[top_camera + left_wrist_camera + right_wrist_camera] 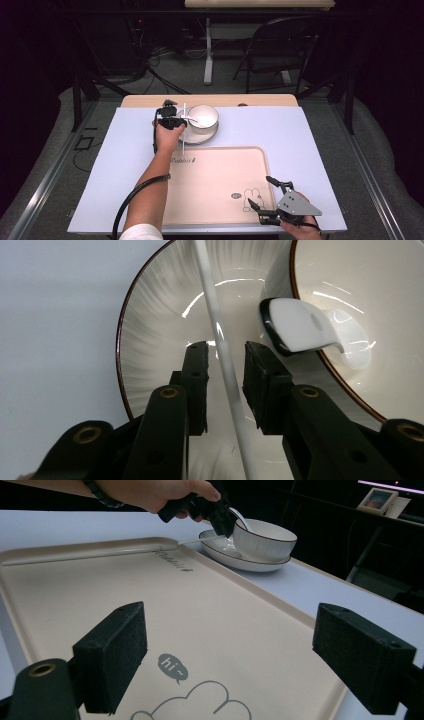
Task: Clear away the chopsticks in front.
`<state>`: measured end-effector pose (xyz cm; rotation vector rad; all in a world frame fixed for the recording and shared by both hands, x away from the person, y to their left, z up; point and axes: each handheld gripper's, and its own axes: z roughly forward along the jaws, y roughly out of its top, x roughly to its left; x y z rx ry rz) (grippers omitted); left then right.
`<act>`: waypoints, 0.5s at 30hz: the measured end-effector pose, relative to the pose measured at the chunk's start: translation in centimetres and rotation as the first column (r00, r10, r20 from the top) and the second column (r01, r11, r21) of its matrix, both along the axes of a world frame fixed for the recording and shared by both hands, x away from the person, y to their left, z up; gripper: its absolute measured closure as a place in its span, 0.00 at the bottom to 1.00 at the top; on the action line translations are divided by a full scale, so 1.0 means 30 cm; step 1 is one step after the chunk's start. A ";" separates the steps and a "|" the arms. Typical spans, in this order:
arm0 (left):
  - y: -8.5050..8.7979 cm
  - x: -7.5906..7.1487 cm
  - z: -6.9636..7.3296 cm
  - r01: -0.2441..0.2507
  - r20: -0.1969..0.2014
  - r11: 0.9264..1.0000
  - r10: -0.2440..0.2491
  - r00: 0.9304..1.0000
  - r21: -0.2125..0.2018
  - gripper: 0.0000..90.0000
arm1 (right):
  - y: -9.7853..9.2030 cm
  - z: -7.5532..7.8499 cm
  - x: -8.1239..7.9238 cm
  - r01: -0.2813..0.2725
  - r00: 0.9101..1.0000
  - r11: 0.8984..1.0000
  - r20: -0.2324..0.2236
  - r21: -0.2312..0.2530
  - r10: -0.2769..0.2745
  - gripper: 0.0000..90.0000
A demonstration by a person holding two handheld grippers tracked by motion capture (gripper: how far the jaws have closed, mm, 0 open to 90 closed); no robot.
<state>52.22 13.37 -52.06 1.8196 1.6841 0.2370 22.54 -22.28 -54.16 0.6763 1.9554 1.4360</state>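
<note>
A thin white chopstick [222, 357] lies across a glossy, ribbed plate [150, 330] with a dark rim, just left of the smooth white bowl [350, 275] that sits on the plate with a white spoon [305, 327] in it. The left gripper [225, 372] points down over the plate, jaws narrowed either side of the stick (a sliver of gap shows, so no grip yet). Farther right, the right gripper [227, 655] hangs wide open and empty over the matte beige tray [65, 595], held level.
</note>
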 end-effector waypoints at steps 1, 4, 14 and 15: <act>0.002 0.002 -0.005 -0.004 -0.004 1.000 0.004 1.000 -0.006 0.80 | 0.000 0.000 0.000 -0.001 1.000 1.000 0.000 0.000 0.001 0.15; 0.006 0.007 -0.016 -0.019 -0.013 1.000 0.018 1.000 -0.023 0.80 | 0.001 0.000 0.000 -0.001 1.000 1.000 0.000 -0.001 0.001 0.15; -0.001 0.026 -0.026 -0.035 -0.033 0.998 0.034 0.999 -0.045 0.85 | 0.003 0.000 -0.002 -0.004 1.000 1.000 -0.001 -0.002 0.004 0.15; -0.002 0.027 -0.028 -0.039 -0.036 0.998 0.037 0.999 -0.046 0.86 | 0.003 0.000 -0.002 -0.005 1.000 1.000 -0.001 -0.002 0.005 0.15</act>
